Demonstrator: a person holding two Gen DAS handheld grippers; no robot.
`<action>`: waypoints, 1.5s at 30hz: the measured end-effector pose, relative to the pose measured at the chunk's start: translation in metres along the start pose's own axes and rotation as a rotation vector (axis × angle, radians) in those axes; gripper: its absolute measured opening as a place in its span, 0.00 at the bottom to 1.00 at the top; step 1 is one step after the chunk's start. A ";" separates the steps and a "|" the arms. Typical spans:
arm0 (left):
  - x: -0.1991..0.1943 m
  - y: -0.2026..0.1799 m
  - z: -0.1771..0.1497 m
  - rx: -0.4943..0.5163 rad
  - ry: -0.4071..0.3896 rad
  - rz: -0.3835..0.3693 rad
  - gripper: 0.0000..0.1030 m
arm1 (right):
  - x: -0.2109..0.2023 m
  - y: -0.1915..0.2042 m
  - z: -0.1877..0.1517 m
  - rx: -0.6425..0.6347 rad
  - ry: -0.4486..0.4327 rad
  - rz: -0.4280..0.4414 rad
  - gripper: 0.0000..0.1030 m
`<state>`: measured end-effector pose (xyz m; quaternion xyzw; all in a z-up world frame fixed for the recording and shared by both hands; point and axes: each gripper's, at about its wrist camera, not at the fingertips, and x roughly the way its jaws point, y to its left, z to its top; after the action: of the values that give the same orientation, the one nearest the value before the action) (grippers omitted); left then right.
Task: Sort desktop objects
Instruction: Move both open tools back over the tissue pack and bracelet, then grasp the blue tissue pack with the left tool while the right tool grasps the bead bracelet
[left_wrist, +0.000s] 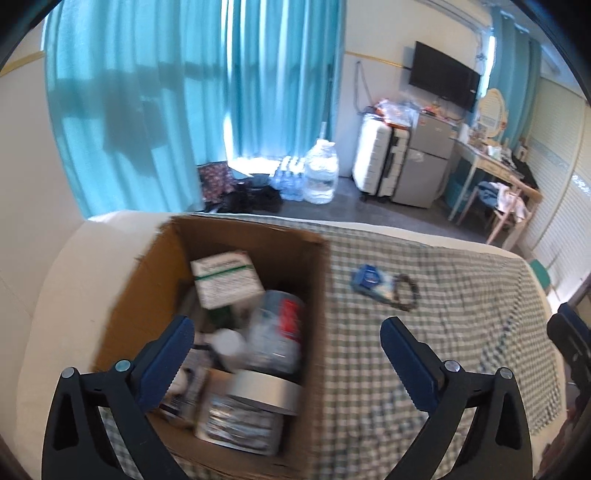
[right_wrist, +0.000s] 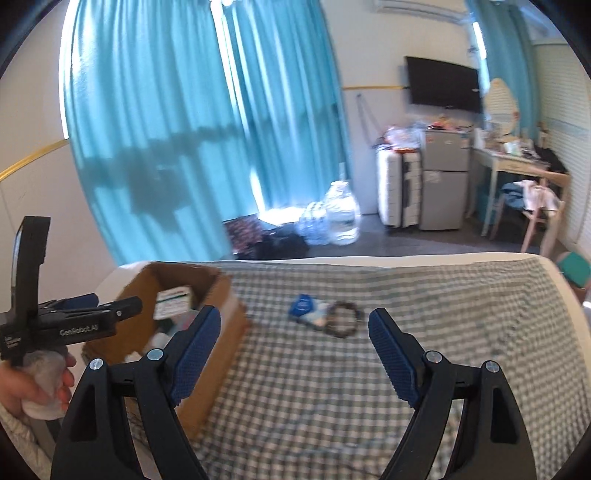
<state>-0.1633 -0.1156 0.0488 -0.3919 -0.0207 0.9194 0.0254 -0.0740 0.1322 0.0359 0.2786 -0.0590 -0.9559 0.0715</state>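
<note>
I see the green-and-white checked cloth (right_wrist: 332, 387) covering the surface. The open brown cardboard box (left_wrist: 155, 280) at its left end holds a white carton, tape roll and packets. A small blue packet (right_wrist: 303, 305) and dark bead bracelet (right_wrist: 343, 318) lie mid-cloth, touching. My left gripper (left_wrist: 286, 354) and right gripper (right_wrist: 294, 341) both stand wide apart, empty.

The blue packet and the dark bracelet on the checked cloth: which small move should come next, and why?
Probably bring the right gripper forward and down over the blue packet. Its fingers stand open and empty, and the packet lies just ahead of them beside the dark bracelet, both outside the cardboard box. The left gripper is open and empty too, over the box, which already holds several things.
</note>
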 end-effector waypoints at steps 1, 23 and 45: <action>0.001 -0.011 -0.003 0.001 0.007 -0.011 1.00 | -0.007 -0.008 -0.004 0.000 -0.001 -0.014 0.80; 0.164 -0.136 -0.040 0.119 0.153 -0.028 1.00 | 0.100 -0.114 -0.053 0.106 0.136 -0.044 0.68; 0.296 -0.141 -0.020 0.176 0.186 -0.031 1.00 | 0.302 -0.140 -0.053 0.137 0.333 0.043 0.11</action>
<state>-0.3495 0.0439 -0.1699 -0.4714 0.0564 0.8768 0.0758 -0.3118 0.2145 -0.1883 0.4359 -0.1171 -0.8886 0.0813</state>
